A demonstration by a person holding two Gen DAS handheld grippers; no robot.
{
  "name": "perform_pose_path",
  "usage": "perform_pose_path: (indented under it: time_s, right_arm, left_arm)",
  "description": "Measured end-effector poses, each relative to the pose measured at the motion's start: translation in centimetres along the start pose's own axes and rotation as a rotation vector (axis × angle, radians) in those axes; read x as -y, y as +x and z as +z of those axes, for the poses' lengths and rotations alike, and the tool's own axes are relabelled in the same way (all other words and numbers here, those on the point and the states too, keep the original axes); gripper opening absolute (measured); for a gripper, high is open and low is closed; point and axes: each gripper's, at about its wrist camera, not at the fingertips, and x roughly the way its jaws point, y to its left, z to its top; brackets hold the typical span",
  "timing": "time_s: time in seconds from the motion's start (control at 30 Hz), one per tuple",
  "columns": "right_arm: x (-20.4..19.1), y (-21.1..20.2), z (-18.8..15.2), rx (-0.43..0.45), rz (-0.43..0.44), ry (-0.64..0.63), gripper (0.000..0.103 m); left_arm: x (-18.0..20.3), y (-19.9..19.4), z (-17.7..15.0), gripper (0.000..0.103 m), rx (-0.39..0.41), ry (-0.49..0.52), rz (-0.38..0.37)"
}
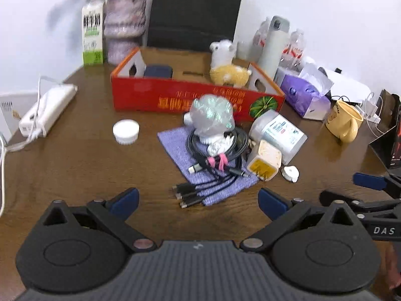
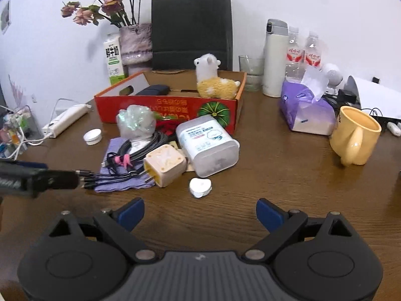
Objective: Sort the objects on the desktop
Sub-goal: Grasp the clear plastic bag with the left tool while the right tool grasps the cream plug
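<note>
A red cardboard box holds a plush alpaca and a dark case. In front of it lies a clutter pile: a purple cloth, a coiled black cable bundle, a crinkly plastic-wrapped figure, a white wipes container, a beige plug adapter and a small white heart-shaped item. My left gripper is open just short of the cable ends. My right gripper is open, empty, near the heart-shaped item.
A white round lid and a white power strip lie left. A yellow mug, purple tissue pack, thermos, bottles and a glass stand right. A vase, milk carton and black bag line the wall.
</note>
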Motion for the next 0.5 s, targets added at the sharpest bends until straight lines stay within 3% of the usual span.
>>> perform_pose_path:
  time_s: [0.13, 0.37, 0.5]
  right_arm:
    - [-0.5, -2.2, -1.9, 0.066, -0.021, 0.041, 0.096]
    - [-2.8, -4.4, -5.9, 0.119, -0.058, 0.104, 0.095]
    - [-4.1, -4.6, -6.2, 0.102, 0.012, 0.084, 0.082]
  left_arm:
    - [0.4, -1.3, -2.1, 0.103, 0.064, -0.021, 0.058]
    - [0.4, -4.1, -6.2, 0.103, 0.049, 0.043, 0.041]
    - [-0.7, -4.8, -7.4, 0.103, 0.057, -0.003, 0.029]
